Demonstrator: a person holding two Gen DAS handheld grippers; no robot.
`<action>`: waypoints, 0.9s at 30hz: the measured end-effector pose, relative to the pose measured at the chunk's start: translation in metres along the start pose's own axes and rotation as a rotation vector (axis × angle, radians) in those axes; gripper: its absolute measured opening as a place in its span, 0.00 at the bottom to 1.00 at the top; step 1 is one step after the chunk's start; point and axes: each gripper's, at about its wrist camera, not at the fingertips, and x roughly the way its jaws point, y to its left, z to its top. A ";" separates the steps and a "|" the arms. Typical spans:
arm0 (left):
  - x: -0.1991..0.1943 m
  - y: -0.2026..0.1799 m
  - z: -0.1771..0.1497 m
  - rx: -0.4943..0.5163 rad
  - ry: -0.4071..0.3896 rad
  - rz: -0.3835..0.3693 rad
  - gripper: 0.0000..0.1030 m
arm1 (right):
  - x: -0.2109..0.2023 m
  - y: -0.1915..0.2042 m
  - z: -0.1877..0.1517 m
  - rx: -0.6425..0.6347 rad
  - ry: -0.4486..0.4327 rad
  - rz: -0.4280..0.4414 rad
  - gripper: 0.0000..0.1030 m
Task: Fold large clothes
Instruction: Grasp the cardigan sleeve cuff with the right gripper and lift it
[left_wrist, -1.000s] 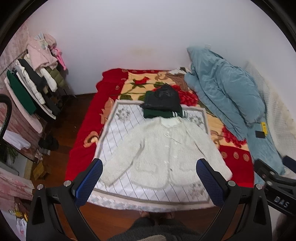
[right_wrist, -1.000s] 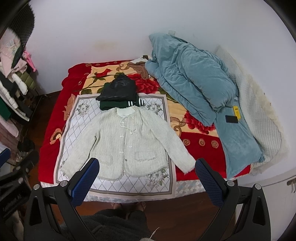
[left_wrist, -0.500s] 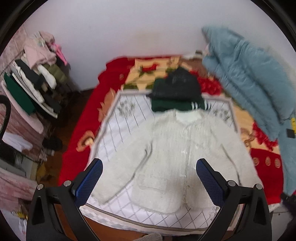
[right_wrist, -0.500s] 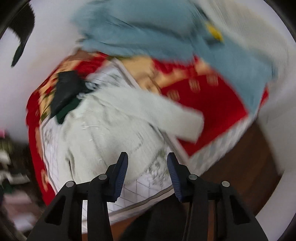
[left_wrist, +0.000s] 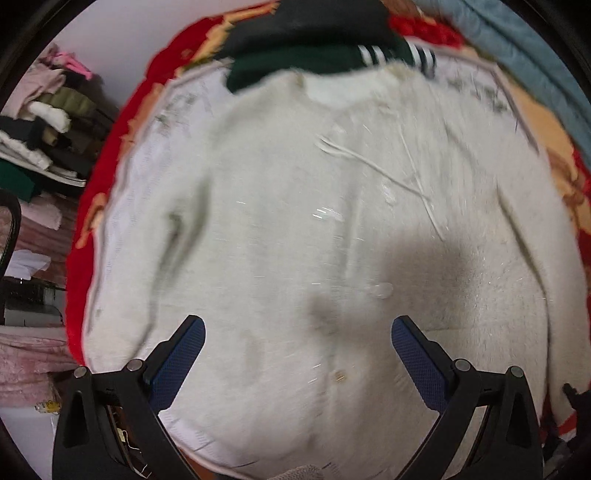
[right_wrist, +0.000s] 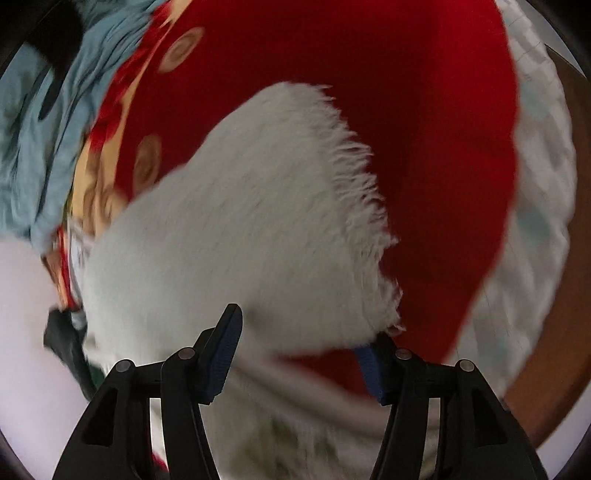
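Observation:
A white fuzzy cardigan (left_wrist: 295, 229) lies spread flat, front up, on a white patterned sheet (left_wrist: 147, 147) on the bed. My left gripper (left_wrist: 297, 350) is open and hovers close over the cardigan's lower front. In the right wrist view the cardigan's sleeve (right_wrist: 258, 221) with its fringed cuff fills the middle. My right gripper (right_wrist: 299, 354) is open, with the sleeve end lying between its fingers; one blue pad (right_wrist: 367, 363) sits under the cuff edge.
A folded dark green and black garment (left_wrist: 317, 44) lies just beyond the cardigan's collar. A red floral blanket (right_wrist: 424, 110) covers the bed. A blue quilt (right_wrist: 40, 122) is heaped further along the bed. Stacked clothes on a rack (left_wrist: 44, 122) stand at the left.
Both grippers have dropped from high above the bed to just over the cardigan. The right gripper swung to the sleeve cuff and now straddles it, wider open than half a second ago.

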 end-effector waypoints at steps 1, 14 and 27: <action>0.006 -0.009 0.003 0.005 0.004 -0.011 1.00 | -0.001 0.000 0.003 0.013 -0.032 0.019 0.26; 0.033 -0.081 0.024 0.059 -0.025 -0.098 1.00 | 0.039 0.041 0.025 0.012 -0.088 0.227 0.61; 0.033 -0.005 0.082 -0.139 -0.064 -0.043 1.00 | -0.053 0.244 0.007 -0.299 -0.212 0.427 0.09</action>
